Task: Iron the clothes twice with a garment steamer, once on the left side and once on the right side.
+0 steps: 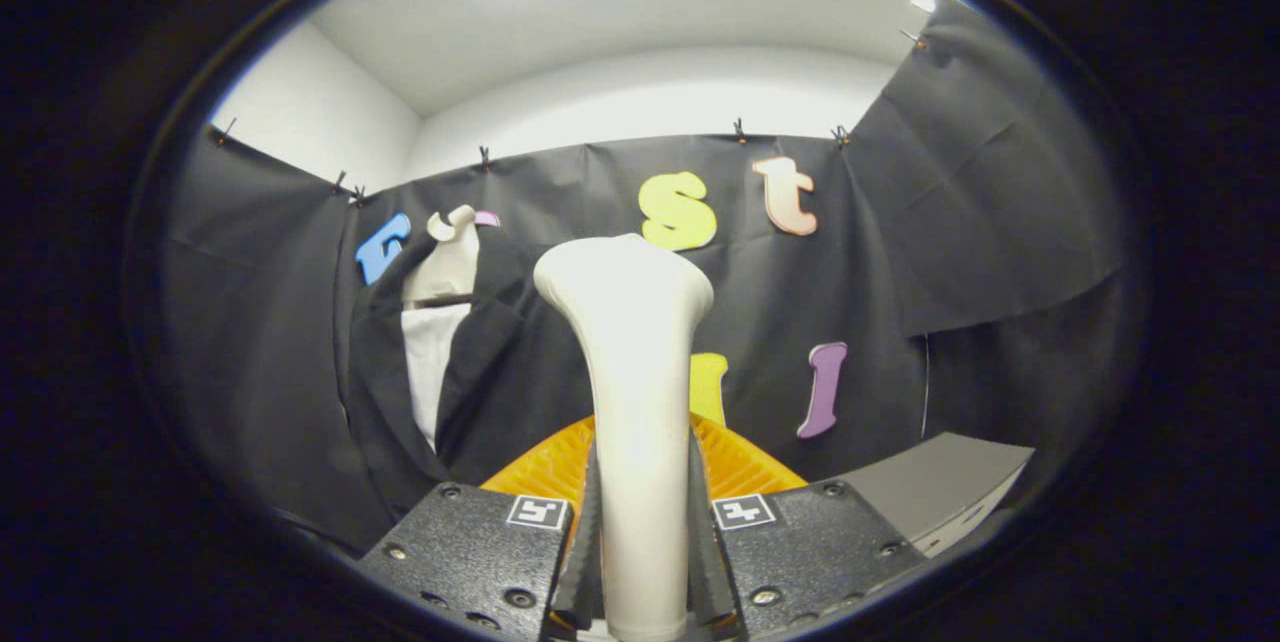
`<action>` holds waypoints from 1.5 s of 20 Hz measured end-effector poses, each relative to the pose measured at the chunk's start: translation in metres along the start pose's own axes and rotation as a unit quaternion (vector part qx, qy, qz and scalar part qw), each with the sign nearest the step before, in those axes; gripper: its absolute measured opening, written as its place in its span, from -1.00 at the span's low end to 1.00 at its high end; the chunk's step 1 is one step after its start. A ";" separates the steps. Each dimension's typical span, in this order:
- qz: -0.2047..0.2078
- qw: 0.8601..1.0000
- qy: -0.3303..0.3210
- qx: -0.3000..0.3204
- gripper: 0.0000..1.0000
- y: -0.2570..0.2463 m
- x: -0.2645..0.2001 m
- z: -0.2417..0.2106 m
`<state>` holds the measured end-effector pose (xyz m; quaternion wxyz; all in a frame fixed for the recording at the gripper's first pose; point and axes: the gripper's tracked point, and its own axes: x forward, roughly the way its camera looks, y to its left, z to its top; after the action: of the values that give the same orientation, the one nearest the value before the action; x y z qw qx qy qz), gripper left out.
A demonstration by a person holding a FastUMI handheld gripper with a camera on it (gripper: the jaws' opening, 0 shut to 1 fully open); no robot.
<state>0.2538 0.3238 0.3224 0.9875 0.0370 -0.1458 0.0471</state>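
A white garment steamer stands upright between my fingers, its wide head at the top and its handle running down into my gripper. Both black ribbed fingers press on the handle from either side, so the gripper is shut on it. Beyond the steamer and to its left, a dark jacket hangs on a pale mannequin torso with a white shirt front showing between the lapels. The steamer head is apart from the jacket, off its right side.
Black cloth walls close in the booth behind and on both sides. A grey table corner juts out low on the right. Orange ribbed gripper parts fan out behind the fingers.
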 end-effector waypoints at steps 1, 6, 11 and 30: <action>0.007 1.000 -0.012 -0.001 -0.21 0.007 0.005 0.005; 0.028 0.999 -0.039 -0.010 -0.22 0.039 0.042 0.026; 0.052 0.997 -0.042 -0.024 -0.22 0.068 0.068 0.030; 0.018 0.997 0.025 -0.070 -0.22 0.080 0.047 -0.044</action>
<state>0.3032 0.4112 0.2987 0.9900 -0.0358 -0.1249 0.0556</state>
